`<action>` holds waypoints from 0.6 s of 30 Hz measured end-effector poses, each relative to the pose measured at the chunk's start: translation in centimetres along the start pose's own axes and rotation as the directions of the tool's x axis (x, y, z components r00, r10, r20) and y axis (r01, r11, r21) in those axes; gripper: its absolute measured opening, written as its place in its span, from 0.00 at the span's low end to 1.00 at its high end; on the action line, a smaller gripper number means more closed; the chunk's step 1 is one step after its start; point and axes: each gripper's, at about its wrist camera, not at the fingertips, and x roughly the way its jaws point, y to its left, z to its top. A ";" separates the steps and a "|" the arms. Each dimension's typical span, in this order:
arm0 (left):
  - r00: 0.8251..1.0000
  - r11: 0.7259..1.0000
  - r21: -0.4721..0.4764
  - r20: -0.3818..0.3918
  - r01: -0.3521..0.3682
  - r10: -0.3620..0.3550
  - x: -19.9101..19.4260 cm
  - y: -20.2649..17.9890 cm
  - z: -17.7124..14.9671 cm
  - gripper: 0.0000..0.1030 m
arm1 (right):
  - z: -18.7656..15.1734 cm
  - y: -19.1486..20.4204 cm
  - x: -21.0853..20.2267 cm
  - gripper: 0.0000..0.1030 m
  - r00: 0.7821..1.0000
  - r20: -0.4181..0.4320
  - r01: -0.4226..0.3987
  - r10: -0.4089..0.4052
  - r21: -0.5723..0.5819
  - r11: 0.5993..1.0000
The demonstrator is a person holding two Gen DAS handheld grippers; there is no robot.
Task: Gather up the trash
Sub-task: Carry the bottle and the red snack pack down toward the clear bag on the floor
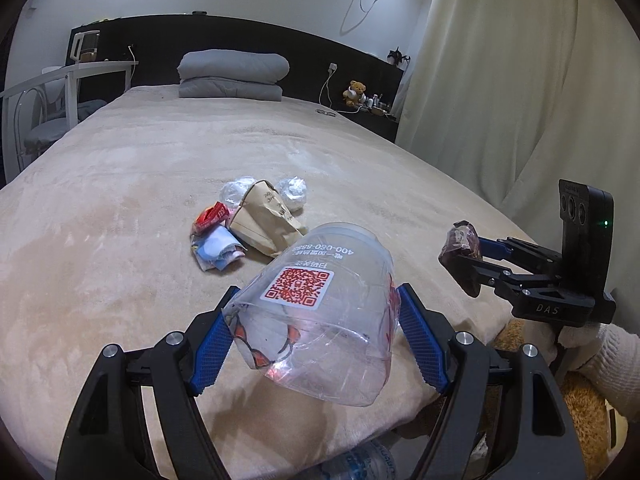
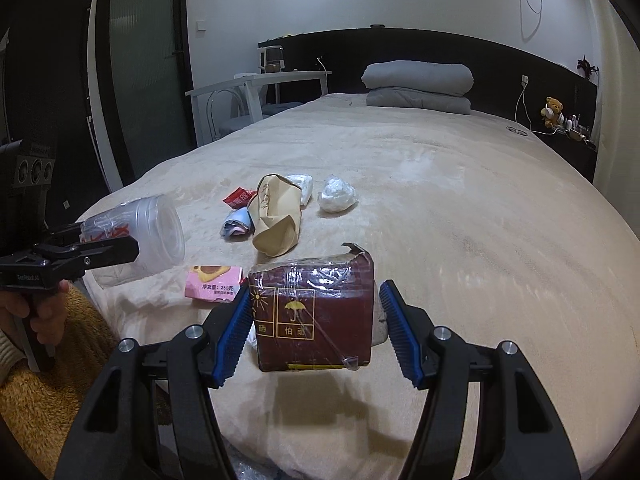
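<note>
My left gripper (image 1: 316, 296) is shut on a clear plastic cup (image 1: 320, 320) with a red QR sticker, held tilted above the near edge of the bed. It also shows in the right wrist view, the left gripper (image 2: 116, 248) and cup (image 2: 152, 228) at far left. My right gripper (image 2: 317, 290) is shut on a dark red taped box (image 2: 316, 316), lifted off the blanket; the same box (image 1: 460, 240) appears at right in the left wrist view. On the bed lie a brown paper bag (image 2: 276, 216), a red wrapper (image 2: 239, 197), a blue wrapper (image 2: 238, 222), a white plastic wad (image 2: 337, 194) and a pink packet (image 2: 212, 284).
The beige bed (image 1: 160, 160) stretches ahead, with a folded grey duvet (image 1: 234, 76) at the headboard. A white table and chair (image 1: 68, 80) stand left, a curtain (image 1: 500, 80) right. A teddy bear (image 1: 356, 92) sits on the far shelf. A plastic bottle (image 1: 360, 464) lies below the bed edge.
</note>
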 end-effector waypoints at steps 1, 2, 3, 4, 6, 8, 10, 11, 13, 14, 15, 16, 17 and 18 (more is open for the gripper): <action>1.000 1.000 0.000 0.002 0.004 -0.004 -0.3 -0.3 -0.4 0.74 | -0.3 0.1 -0.5 0.61 1.000 0.002 -0.002 0.002 0.006 1.000; 1.000 1.000 0.001 0.003 0.006 -0.006 -0.6 -0.6 -0.7 0.74 | -0.5 0.3 -0.9 0.61 1.000 0.005 -0.001 0.001 0.010 1.000; 1.000 1.000 0.001 0.003 0.007 -0.007 -0.9 -0.9 -1.1 0.74 | -0.8 0.5 -1.4 0.61 1.000 0.009 -0.001 0.001 0.012 1.000; 1.000 1.000 0.001 0.003 0.007 -0.007 -1.1 -1.1 -1.4 0.74 | -1.1 0.7 -1.8 0.61 1.000 0.012 -0.002 0.002 0.014 1.000; 1.000 1.000 -0.001 0.003 0.010 -0.010 -1.5 -1.7 -2.1 0.74 | -1.7 1.1 -2.7 0.61 1.000 0.017 -0.002 0.001 0.017 1.000; 1.000 1.000 0.001 0.005 0.009 -0.009 -2.0 -2.3 -2.8 0.74 | -2.3 1.5 -3.6 0.61 1.000 0.021 -0.002 0.002 0.019 1.000; 1.000 1.000 0.000 0.006 0.013 -0.013 -2.4 -2.8 -3.4 0.74 | -2.9 1.8 -4.5 0.61 1.000 0.025 -0.003 0.002 0.023 1.000; 1.000 1.000 0.000 0.007 0.013 -0.013 -2.6 -3.0 -3.7 0.74 | -3.2 2.1 -4.8 0.61 1.000 0.026 -0.003 0.002 0.025 1.000; 1.000 1.000 0.000 0.009 0.018 -0.018 -3.0 -3.5 -4.2 0.74 | -3.7 2.4 -5.5 0.61 1.000 0.028 -0.004 0.003 0.031 1.000; 1.000 1.000 0.002 0.011 0.019 -0.019 -3.2 -3.7 -4.4 0.74 | -4.0 2.5 -5.9 0.61 1.000 0.028 -0.008 0.007 0.035 0.999; 1.000 1.000 0.005 0.012 0.018 -0.018 -3.4 -3.9 -4.6 0.74 | -4.3 2.7 -6.2 0.61 1.000 0.029 -0.009 0.008 0.039 0.999; 1.000 1.000 0.005 0.013 0.018 -0.018 -3.5 -4.0 -4.8 0.74 | -4.5 2.9 -6.5 0.61 1.000 0.029 -0.007 0.006 0.040 0.999; 1.000 1.000 0.003 0.014 0.019 -0.019 -3.7 -4.2 -5.0 0.74 | -4.7 3.1 -6.7 0.61 1.000 0.029 -0.008 0.007 0.043 0.999; 1.000 1.000 0.001 0.014 0.019 -0.019 -3.8 -4.3 -5.2 0.74 | -4.9 3.2 -7.1 0.61 1.000 0.030 -0.009 0.008 0.047 0.999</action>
